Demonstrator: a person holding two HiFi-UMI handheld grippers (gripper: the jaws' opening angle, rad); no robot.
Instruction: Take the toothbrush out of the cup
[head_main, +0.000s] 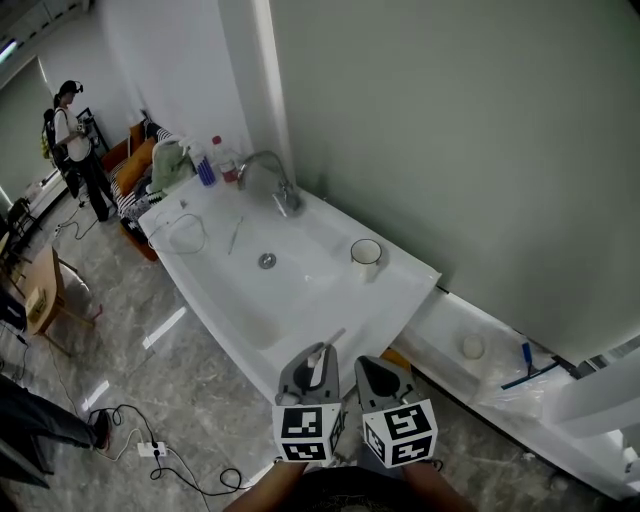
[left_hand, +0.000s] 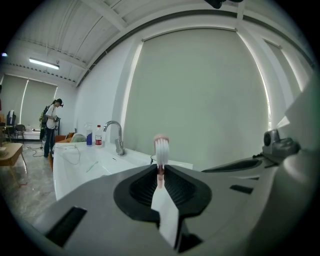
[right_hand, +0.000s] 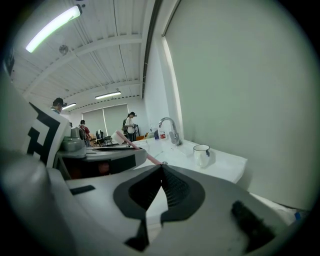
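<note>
A pink toothbrush (head_main: 322, 357) with white bristles (left_hand: 161, 146) stands upright between the jaws of my left gripper (head_main: 316, 366), which is shut on its handle (left_hand: 160, 172). The right gripper view shows the same toothbrush (right_hand: 131, 144) slanting up from the left gripper (right_hand: 100, 156). My right gripper (head_main: 377, 373) hangs just to the right of the left one, its jaws (right_hand: 161, 166) shut with nothing between them. The white cup (head_main: 366, 253) stands on the far right of the white sink counter (head_main: 395, 300), well beyond both grippers; the right gripper view also shows the cup (right_hand: 201, 154).
A chrome faucet (head_main: 280, 186) rises behind the basin, with bottles (head_main: 216, 163) at the counter's far end. A thin stick (head_main: 235, 237) and a wire loop (head_main: 186, 233) lie on the counter's left. A person (head_main: 72, 140) stands far left. A low ledge (head_main: 500, 385) runs on the right.
</note>
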